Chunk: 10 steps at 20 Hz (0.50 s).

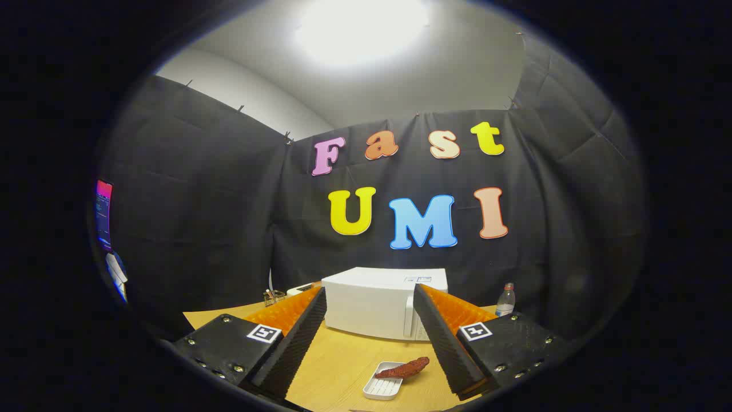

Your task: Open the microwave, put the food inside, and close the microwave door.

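A white microwave [374, 306] stands on the wooden table [337, 366], its door closed, with the handle [408, 321] on its right side. It lies beyond my fingers, seen through the gap between them. A reddish-brown piece of food [404, 369] rests across a small white rectangular tray [383, 386], near the table's front and close to my right finger. My gripper [370, 297] is open, raised above the table, with nothing between its fingers.
A clear plastic bottle [505, 300] stands right of the microwave. A small wire holder [274, 297] and a flat white object [303, 288] sit left of the microwave. A lit screen [103, 213] hangs on the left wall.
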{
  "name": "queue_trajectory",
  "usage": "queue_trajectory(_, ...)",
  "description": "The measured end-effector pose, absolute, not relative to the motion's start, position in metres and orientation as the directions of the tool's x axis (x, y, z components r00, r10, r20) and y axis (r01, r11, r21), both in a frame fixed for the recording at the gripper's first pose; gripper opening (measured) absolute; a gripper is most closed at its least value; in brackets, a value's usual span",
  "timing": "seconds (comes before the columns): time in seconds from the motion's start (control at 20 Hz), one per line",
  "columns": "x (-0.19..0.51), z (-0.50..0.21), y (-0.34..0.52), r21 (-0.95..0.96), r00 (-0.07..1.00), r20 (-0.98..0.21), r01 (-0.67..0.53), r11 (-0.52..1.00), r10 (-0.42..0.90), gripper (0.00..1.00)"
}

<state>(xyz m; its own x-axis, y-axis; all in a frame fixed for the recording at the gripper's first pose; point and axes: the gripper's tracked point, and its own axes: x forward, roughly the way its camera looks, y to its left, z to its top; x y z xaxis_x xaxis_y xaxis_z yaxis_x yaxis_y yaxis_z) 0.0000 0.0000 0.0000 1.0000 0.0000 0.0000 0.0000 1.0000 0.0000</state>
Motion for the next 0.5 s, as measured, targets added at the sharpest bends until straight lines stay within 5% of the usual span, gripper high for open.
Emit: queue_trajectory(0.5,-0.0015,0.0005,0.0085,-0.006,1.0,0.003,-0.007,1.0,0.007,0.98)
